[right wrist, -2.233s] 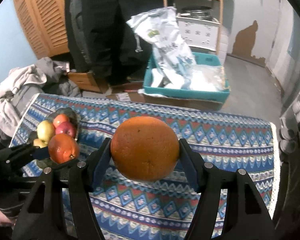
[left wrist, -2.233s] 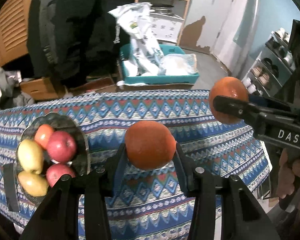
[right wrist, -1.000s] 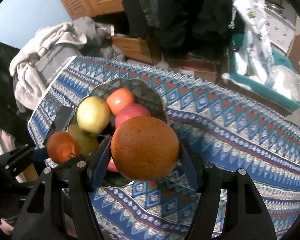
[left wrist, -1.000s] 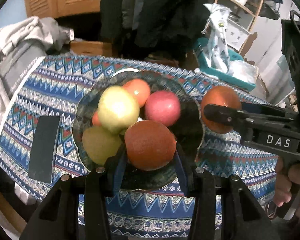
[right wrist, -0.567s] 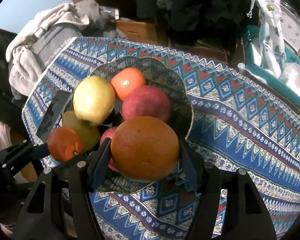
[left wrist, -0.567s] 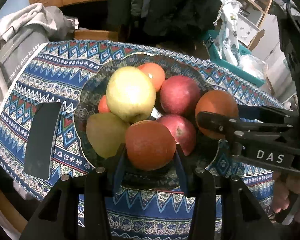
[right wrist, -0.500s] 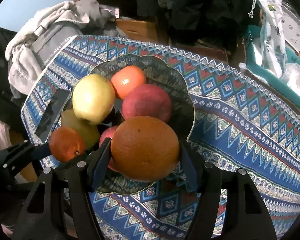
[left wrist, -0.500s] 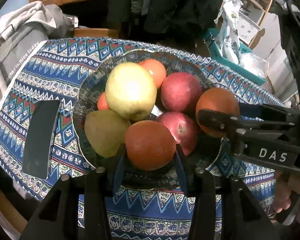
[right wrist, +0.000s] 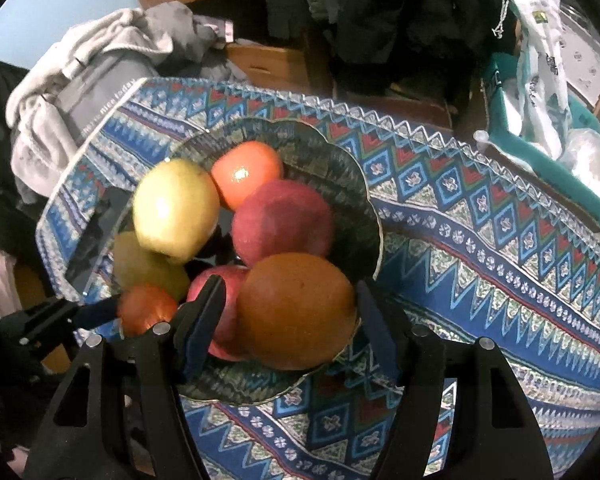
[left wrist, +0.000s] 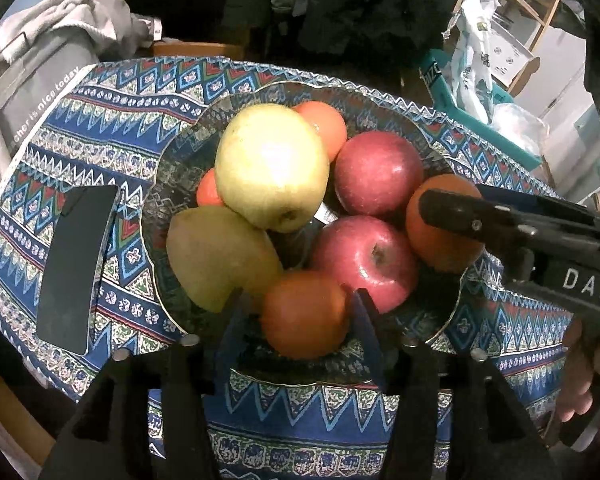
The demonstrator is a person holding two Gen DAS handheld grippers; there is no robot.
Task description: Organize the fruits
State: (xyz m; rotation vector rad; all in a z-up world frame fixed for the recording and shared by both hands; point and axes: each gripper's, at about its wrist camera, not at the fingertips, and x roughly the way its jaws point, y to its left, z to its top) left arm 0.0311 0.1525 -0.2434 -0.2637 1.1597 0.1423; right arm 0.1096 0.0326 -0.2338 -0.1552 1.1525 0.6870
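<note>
Two oranges sit at the near edge of the glass bowl (left wrist: 168, 184), one in front of each claw. The left claw (left wrist: 298, 312) is released: its blue pads stand apart from the small orange (left wrist: 306, 312), which rests inside the bowl's near rim, touching the lower red apple (left wrist: 364, 258) and just beside the pear (left wrist: 216, 256). The right claw (right wrist: 288, 312) is likewise spread, a gap showing on both sides of the large orange (right wrist: 296, 310), which lies against the bowl's right rim beside the same apple. From the left wrist view, one of its pads still crosses that orange's face.

Each orange looks firm and fairly heavy for its size, with a pebbled skin that should grip well; I judge a hold across the widest middle safest, with moderate squeeze. Both are near-round, so no long axis matters much; where their stem ends point I cannot tell. The yellow apple (left wrist: 272, 168) perches on top of the pile inside the bowl and could roll if nudged. A dark phone (left wrist: 76, 264) lies left of the bowl on the patterned surface (left wrist: 500, 360).
</note>
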